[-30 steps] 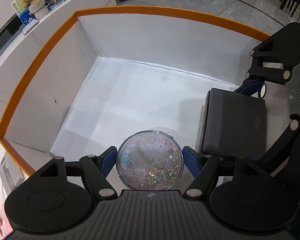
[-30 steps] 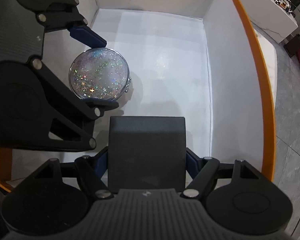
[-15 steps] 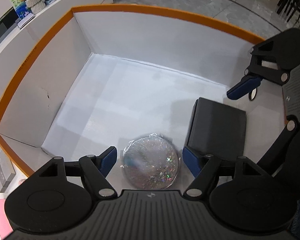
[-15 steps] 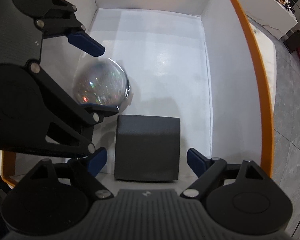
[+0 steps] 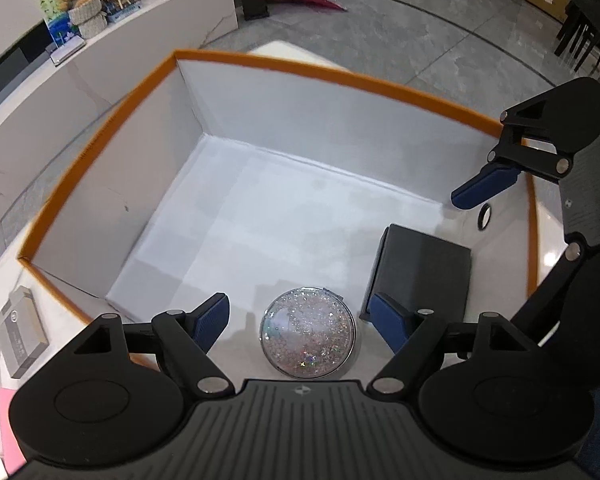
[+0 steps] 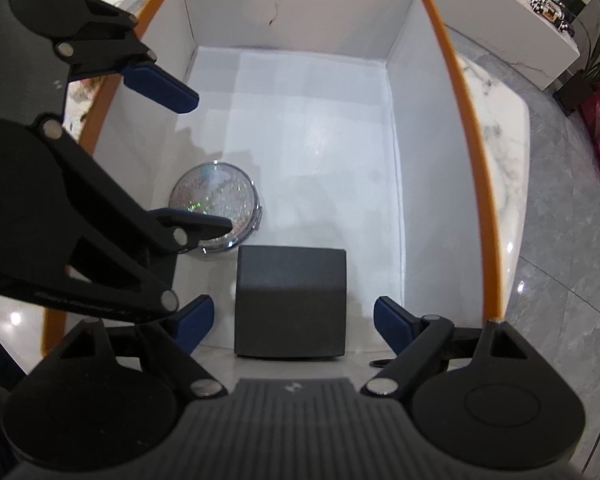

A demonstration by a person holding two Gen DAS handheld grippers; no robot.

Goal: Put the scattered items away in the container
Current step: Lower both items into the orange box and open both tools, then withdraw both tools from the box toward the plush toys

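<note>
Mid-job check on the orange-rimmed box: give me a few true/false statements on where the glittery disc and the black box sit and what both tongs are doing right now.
1. The round glitter-filled compact lies on the floor of the white cardboard container with the orange rim. True.
2. The left tongs are shut on the compact. False: they are open, fingers apart on either side, not touching it.
3. The square matte black box rests inside the container beside the compact. True.
4. The right tongs grip the black box. False: they are open, clear of its sides.
5. A grey rectangular box sits inside the container. False: it lies outside on the white marble tabletop.
</note>
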